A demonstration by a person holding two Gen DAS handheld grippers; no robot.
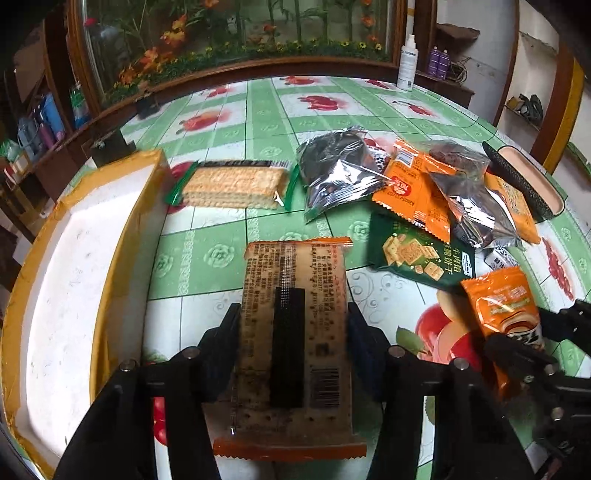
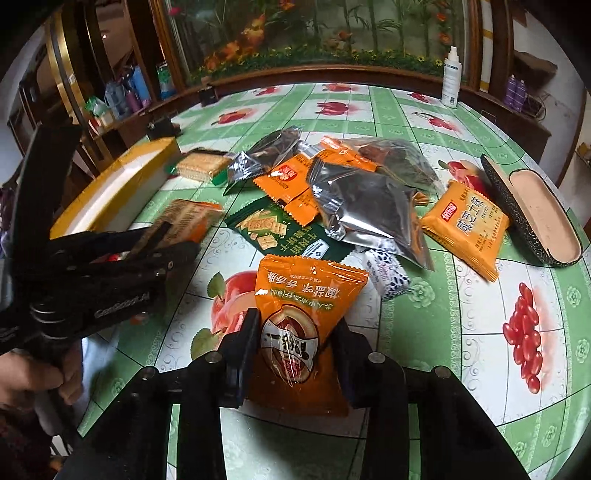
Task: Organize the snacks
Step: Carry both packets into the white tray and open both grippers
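Early days — the box [image 1: 74,266] looks empty. The left gripper [image 1: 291,332] clamps a cracker pack [image 1: 291,295] beside it, the right gripper [image 2: 295,339] pinches an orange pouch [image 2: 295,302]; the pile [image 2: 351,192] waits on the table [image 2: 461,314].

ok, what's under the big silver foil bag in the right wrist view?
The silver foil bag lies over the orange packets and the corner of the green cracker pack. A white wrapped candy pokes out at its near edge. Anything else beneath is covered.

Domestic room. Indicators: table [image 1: 236,110] with fruit-print oilcloth; behind the table, a wood-framed floral panel [image 1: 236,33]; beside the table, shelves of household bottles [image 2: 125,92]; spray bottle [image 2: 451,77] at the table's far edge.
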